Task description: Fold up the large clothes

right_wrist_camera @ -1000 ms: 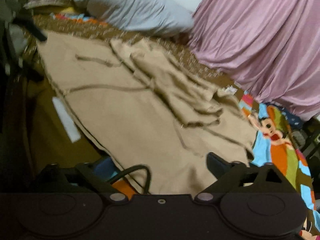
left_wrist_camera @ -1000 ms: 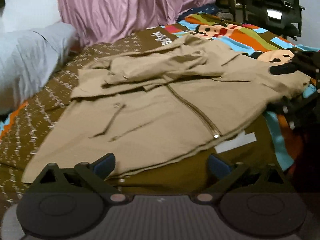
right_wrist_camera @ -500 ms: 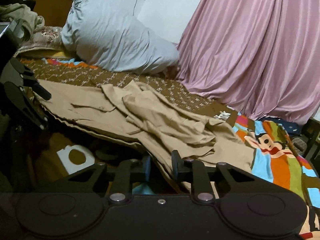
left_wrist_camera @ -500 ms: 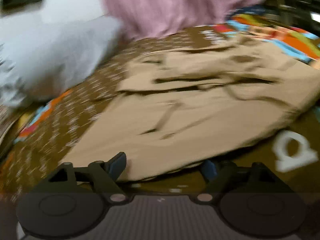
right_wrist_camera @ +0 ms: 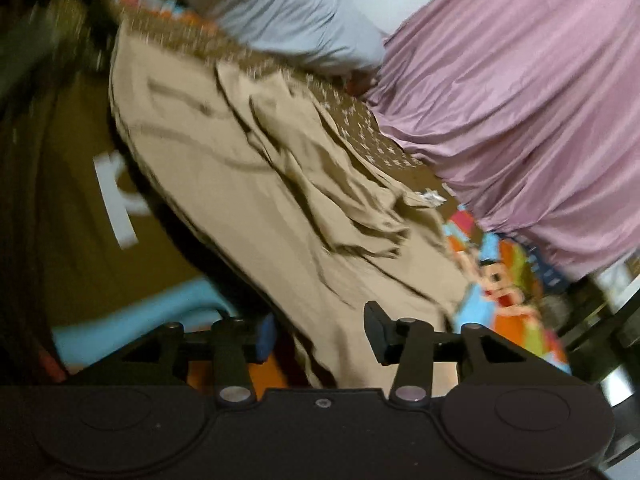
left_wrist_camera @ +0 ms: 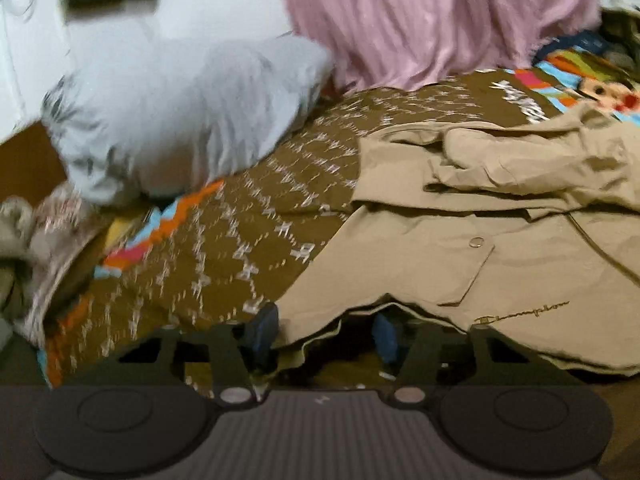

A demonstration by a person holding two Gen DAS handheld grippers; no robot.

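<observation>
Pink curtains [left_wrist_camera: 432,20] hung behind the bed [left_wrist_camera: 240,216]. The soft, floppy jacket [left_wrist_camera: 480,248] lay at its near edge. Both the left gripper [left_wrist_camera: 324,336] and right gripper [right_wrist_camera: 320,336] were open around the hem, the best place to hold.

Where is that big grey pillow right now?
In the left wrist view the grey pillow lies at the upper left on the brown bedspread, beside the pink curtain and left of the tan jacket.

A home bedroom. A bed is spread with a brown patterned blanket [left_wrist_camera: 224,240] with a bright cartoon-print border, and a plump pale-blue pillow [left_wrist_camera: 188,116] lies at its far left corner against a white wall [left_wrist_camera: 192,8]. Pink curtains [right_wrist_camera: 520,112] hang in folds along the bed's far edge.
</observation>
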